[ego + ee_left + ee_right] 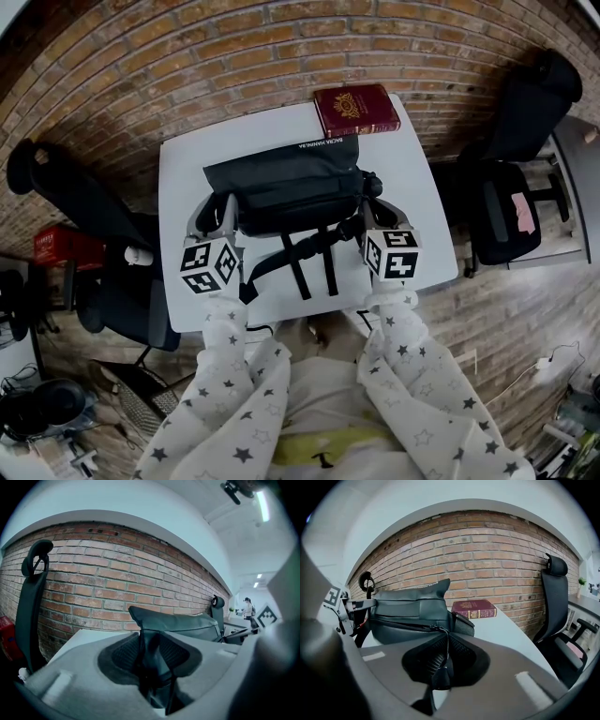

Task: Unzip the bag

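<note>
The bag (281,183) lies mid-table, a soft, floppy fabric pack that looks light enough to drag and bunch unless one end is anchored while its small zipper pull (439,674) is drawn. The right gripper (370,214) is pinched almost closed on that pull at the bag's right end, and the left gripper (220,214) clamps a thick fold of fabric at the left end. Behind, on the white table (412,178), lies a maroon book (356,110).
</note>
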Available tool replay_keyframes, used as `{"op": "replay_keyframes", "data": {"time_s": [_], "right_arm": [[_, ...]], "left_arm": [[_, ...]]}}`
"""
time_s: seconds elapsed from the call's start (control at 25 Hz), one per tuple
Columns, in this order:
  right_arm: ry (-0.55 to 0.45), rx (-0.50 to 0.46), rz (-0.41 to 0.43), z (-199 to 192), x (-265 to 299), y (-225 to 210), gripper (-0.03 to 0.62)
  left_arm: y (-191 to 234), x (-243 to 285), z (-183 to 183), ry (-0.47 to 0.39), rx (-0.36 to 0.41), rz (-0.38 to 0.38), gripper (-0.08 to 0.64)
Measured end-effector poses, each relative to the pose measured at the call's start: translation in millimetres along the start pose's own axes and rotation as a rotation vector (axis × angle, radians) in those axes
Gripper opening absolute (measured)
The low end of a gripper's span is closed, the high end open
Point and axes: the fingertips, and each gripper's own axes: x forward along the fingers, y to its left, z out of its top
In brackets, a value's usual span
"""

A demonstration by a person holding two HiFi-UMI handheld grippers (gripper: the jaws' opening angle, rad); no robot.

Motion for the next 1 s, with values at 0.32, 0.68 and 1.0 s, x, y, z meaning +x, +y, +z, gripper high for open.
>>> {"op": "replay_keyframes", "data": {"time_s": [0.32,0.68,1.0], "right_arm": [[-0.072,0.034,0.117,6.6,-7.7,4.5,0.118],[-0.201,-0.021,0.222,48.8,-33.0,23.5,0.008],[-0.291,-0.013,0.302,86.4,-47.1,50.3,0.008]], "left_arm": [[2.3,-18.1,5.9,-0.006,-0.012,0.014,0.156],[-10.3,-47.6,13.9,0.010,0.033,-0.009,-0.002],[-12.1,-59.2,28.6,0.001,0.037,-0.052,-0.002]]}}
